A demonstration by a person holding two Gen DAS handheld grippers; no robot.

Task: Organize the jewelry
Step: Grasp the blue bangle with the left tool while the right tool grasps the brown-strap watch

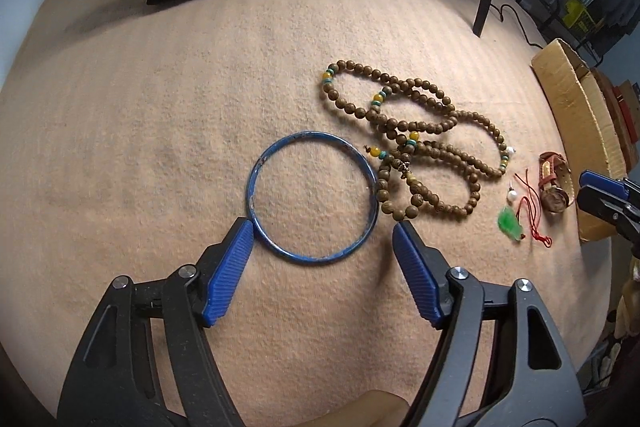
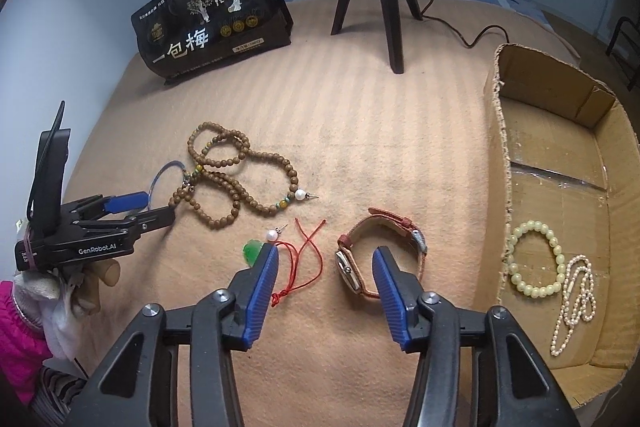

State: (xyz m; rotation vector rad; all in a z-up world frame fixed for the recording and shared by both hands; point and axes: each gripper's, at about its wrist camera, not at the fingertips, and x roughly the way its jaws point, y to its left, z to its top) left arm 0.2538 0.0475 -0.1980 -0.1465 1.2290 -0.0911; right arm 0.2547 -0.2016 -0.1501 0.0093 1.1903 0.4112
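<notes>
Blue bangle [image 1: 311,198], between left hand-held gripper [image 1: 323,235] jaws

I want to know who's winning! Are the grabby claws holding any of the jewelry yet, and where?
Neither. The left gripper is open around the blue bangle, and the right gripper is open by the watch.

Blue bangle [image 1: 311,197] is showing chipped paint (metal beneath). Fuzzy cloth [image 1: 160,147] is looking matt. Beads [image 1: 416,143] are appearing wooden.
</notes>
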